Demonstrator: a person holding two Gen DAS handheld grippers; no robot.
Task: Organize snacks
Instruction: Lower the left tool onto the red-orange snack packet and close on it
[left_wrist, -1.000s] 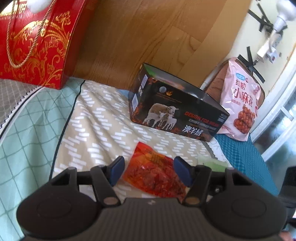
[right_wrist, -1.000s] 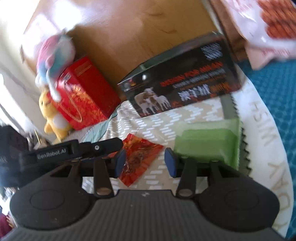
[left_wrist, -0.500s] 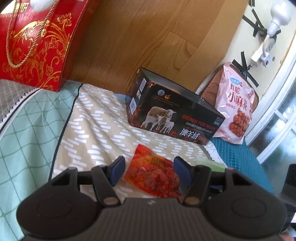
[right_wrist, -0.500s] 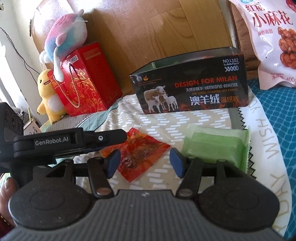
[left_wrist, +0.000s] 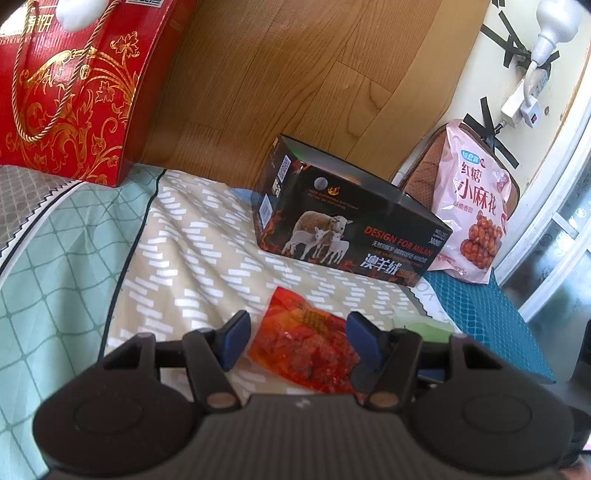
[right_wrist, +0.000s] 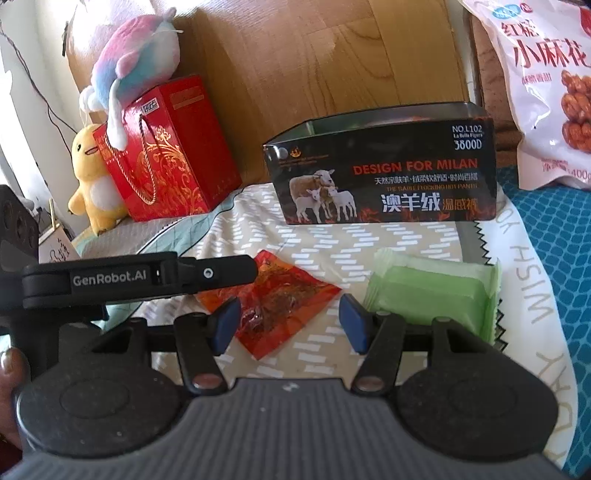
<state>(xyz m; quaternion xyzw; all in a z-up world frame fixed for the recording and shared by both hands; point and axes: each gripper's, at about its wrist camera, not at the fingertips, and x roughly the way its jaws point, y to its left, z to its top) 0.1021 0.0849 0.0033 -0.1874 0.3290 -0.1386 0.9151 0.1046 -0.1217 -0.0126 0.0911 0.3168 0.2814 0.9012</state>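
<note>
Two snack packets on the bed, short of the open black box (right_wrist: 380, 173): red packet (right_wrist: 284, 299) and green packet (right_wrist: 432, 291). Both claws part-open, empty: left claw (left_wrist: 295, 341) framing the red packet, right claw (right_wrist: 290, 325) hovering nearby. Likely reaching to pick. Next: lower, pinch gently, carry to box.

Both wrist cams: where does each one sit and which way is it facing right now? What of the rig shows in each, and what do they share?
Left wrist: on the left gripper, angled down over the bed; its blue fingers straddle the red snack packet, untouched.
Right wrist: on the right gripper, angled down likewise; the left gripper's arm and some fingertips show at left.
Shared: red packet, green packet, black sheep box, red gift bag, pink snack bag.
</note>
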